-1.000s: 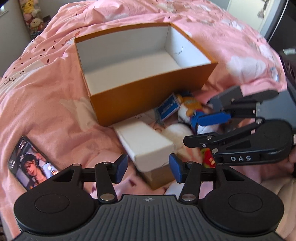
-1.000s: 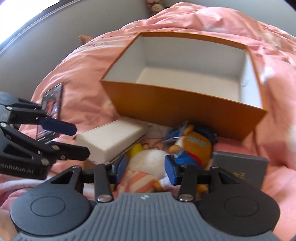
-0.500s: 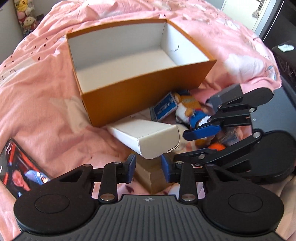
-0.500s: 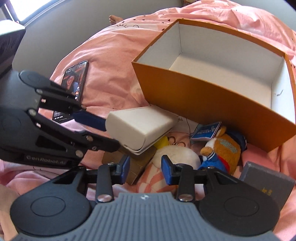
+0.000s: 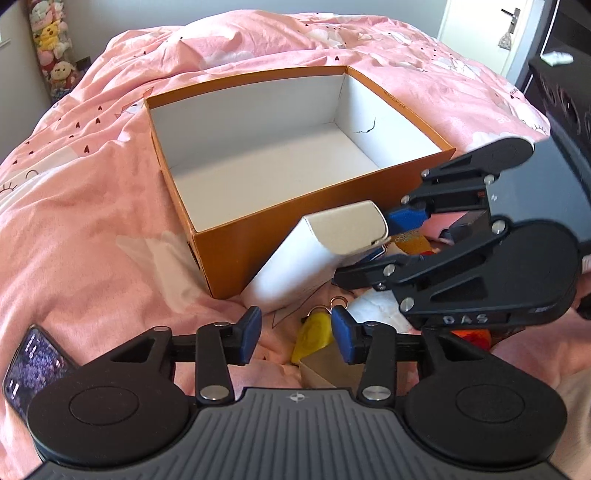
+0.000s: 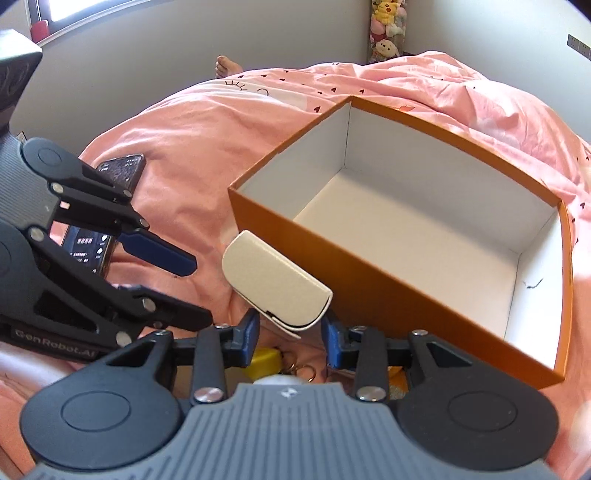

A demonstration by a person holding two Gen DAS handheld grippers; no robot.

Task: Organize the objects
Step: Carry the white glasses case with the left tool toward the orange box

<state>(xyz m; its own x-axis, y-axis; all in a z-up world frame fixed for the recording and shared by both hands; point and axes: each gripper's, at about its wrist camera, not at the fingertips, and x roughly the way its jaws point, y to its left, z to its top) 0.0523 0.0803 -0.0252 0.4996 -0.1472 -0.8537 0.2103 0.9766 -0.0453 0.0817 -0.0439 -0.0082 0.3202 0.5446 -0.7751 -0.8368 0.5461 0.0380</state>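
An open orange box (image 5: 236, 254) with a white inside sits on the pink bedding; it shows in the right wrist view too (image 6: 369, 280). A small white box (image 5: 325, 251) hangs tilted against its front wall. My right gripper (image 6: 290, 334) is shut on one end of the white box (image 6: 273, 284); the right gripper (image 5: 380, 247) comes in from the right in the left wrist view. My left gripper (image 5: 295, 332) is opening above a yellow keychain (image 5: 314, 332) and a brown carton (image 5: 328, 369), pressing on nothing. The left gripper (image 6: 184, 288) is seen beside the white box.
A phone (image 5: 29, 362) lies on the bedding at the left, also seen in the right wrist view (image 6: 110, 206). Plush toys (image 5: 413, 240) lie behind the right gripper. Stuffed toys (image 6: 386, 33) stand by the wall. Dark furniture (image 5: 561, 110) is at the right. A person's foot (image 6: 227, 66) rests at the bed's far edge.
The white box has risen from the pile and now tilts against the orange box's front, held by the right gripper. The left gripper's jaws narrowed, then widened again.
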